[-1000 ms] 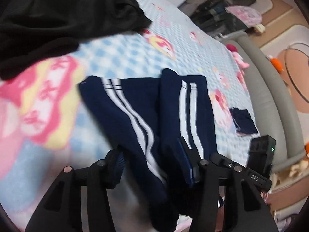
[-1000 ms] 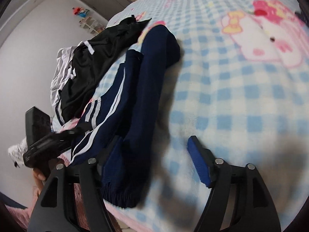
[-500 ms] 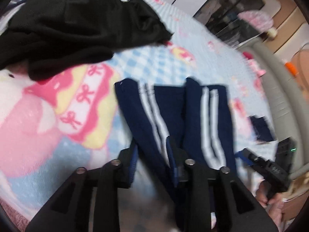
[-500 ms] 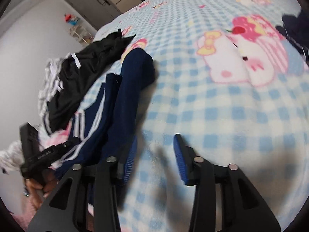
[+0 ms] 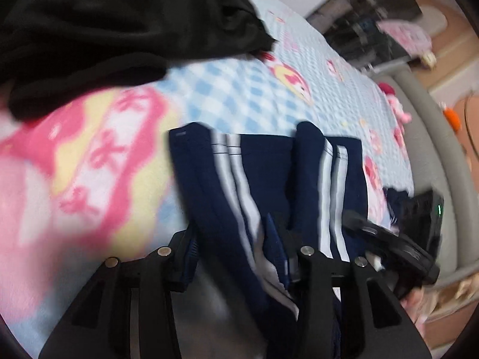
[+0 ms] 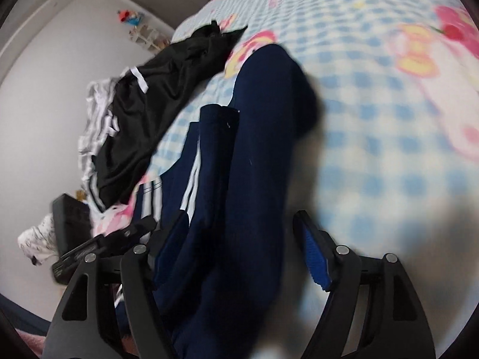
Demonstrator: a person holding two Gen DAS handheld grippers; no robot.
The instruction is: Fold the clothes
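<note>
Navy trousers (image 5: 269, 179) on bed — both grippers' jaws closing round legs.

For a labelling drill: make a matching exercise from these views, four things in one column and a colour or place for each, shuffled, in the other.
Things:
1. trousers
2. black garment
3. blanket
4. left gripper

Descriptions:
A. blue and white checks with pink cartoon figures
B. navy with white side stripes
C. astride one trouser leg
D. heaped beyond the trousers, toward the wall

Pairs: 1-B, 2-D, 3-A, 4-C
</note>
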